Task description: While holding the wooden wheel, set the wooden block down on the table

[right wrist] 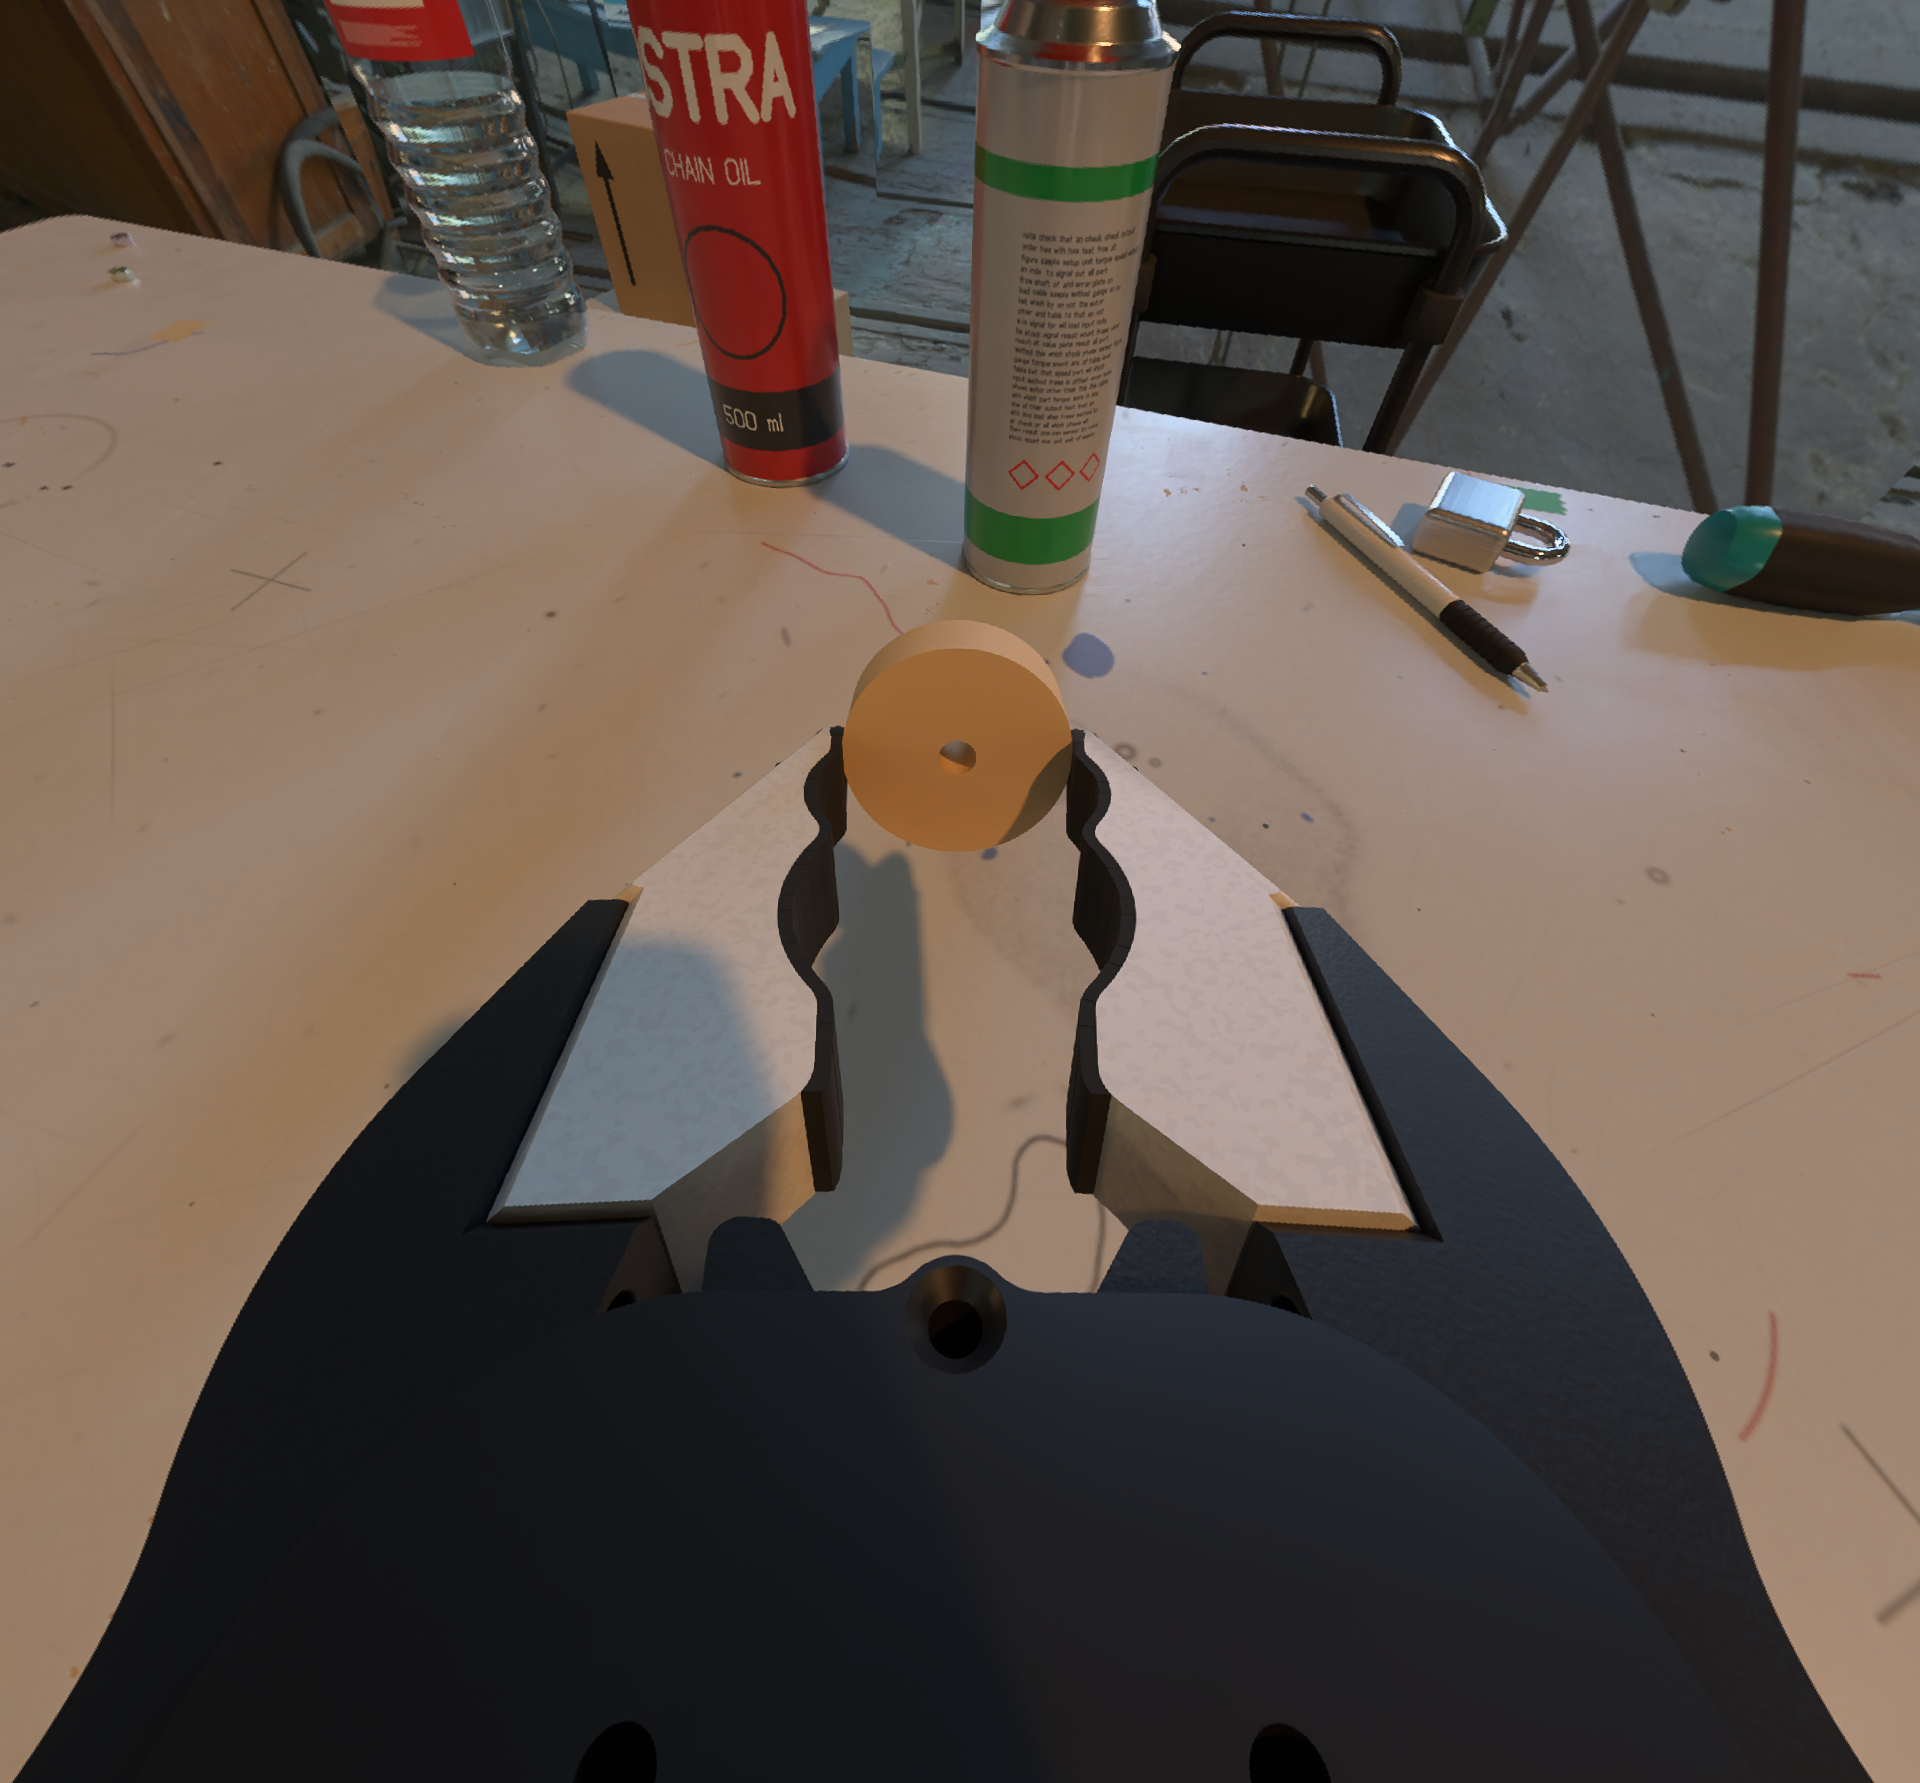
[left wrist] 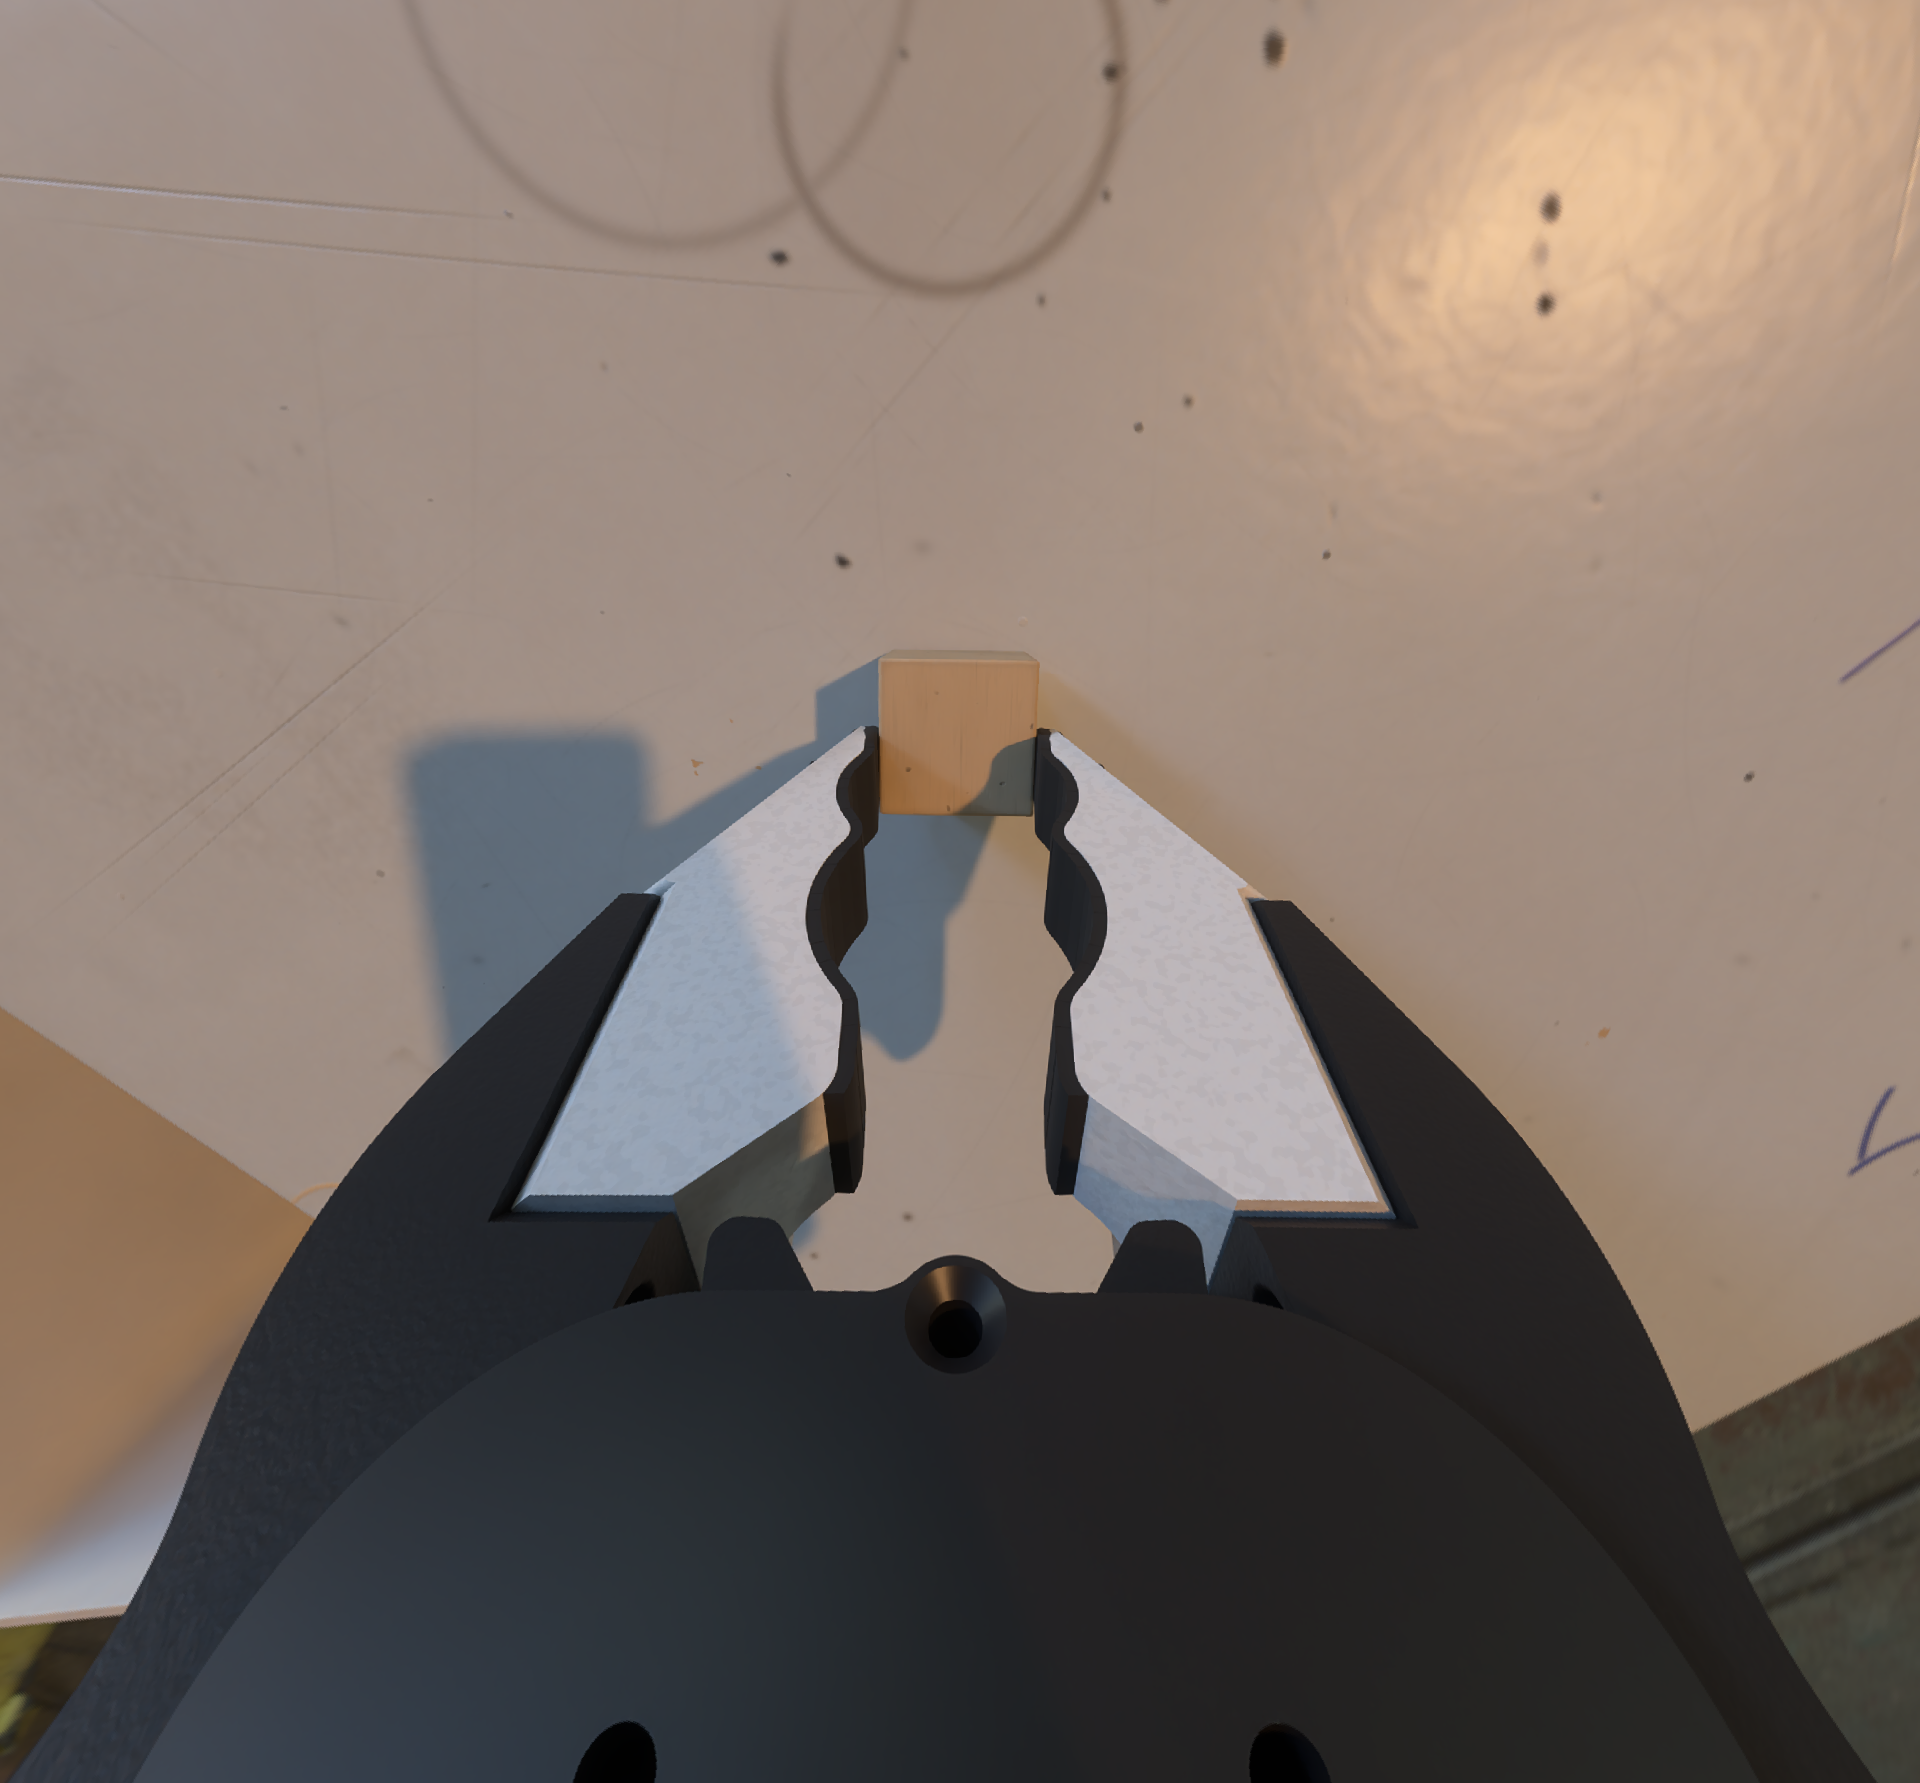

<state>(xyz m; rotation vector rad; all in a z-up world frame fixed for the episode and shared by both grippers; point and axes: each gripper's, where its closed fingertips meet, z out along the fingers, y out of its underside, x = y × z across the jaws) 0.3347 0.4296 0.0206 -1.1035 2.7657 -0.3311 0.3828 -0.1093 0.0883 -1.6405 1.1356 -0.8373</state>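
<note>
In the left wrist view, my left gripper (left wrist: 956,746) points down at the pale, marked table (left wrist: 1351,590). Its fingertips are shut on a small wooden block (left wrist: 951,725), one on each side. The block is at or just above the tabletop, with its shadow close beside it; I cannot tell whether it touches. In the right wrist view, my right gripper (right wrist: 956,746) is shut on a round wooden wheel (right wrist: 914,788) with a centre hole. It holds the wheel a little above the table (right wrist: 416,694), flat face toward the camera.
Beyond the wheel stand a clear water bottle (right wrist: 457,175), a tall red spray can (right wrist: 748,227) and a silver-and-green can (right wrist: 1049,331). A pen (right wrist: 1423,585), a padlock (right wrist: 1475,523) and a teal-tipped dark handle (right wrist: 1808,559) lie at right. The table's edge (left wrist: 156,1162) shows lower left.
</note>
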